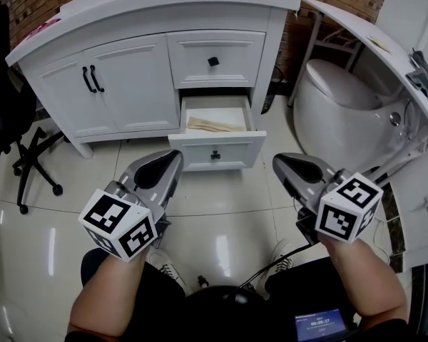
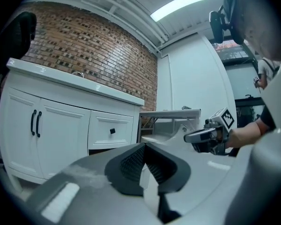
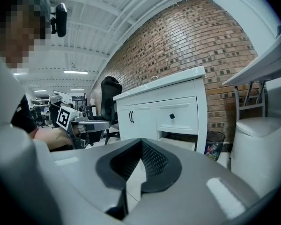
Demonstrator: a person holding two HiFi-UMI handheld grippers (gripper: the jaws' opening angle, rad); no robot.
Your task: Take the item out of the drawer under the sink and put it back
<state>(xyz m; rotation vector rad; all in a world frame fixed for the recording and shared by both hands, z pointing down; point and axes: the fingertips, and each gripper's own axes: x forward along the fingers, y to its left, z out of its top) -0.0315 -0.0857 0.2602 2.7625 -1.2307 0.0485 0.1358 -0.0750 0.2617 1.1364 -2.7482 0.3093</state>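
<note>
Lying crosswise in the open drawer (image 1: 217, 150) under the sink, the pale wooden item (image 1: 215, 125) sits ahead and between the left claw (image 1: 175, 157), seemingly nearer, and right claw (image 1: 279, 161), both shut, empty.

Right gripper (image 3: 141, 146) has its pads pressed together with nothing between them, aimed at the white vanity (image 3: 145, 114). The lower drawer (image 3: 180, 143) stands open. The left gripper (image 3: 103, 124) hovers alongside, and a brick wall (image 3: 201, 41) rises behind.
</note>
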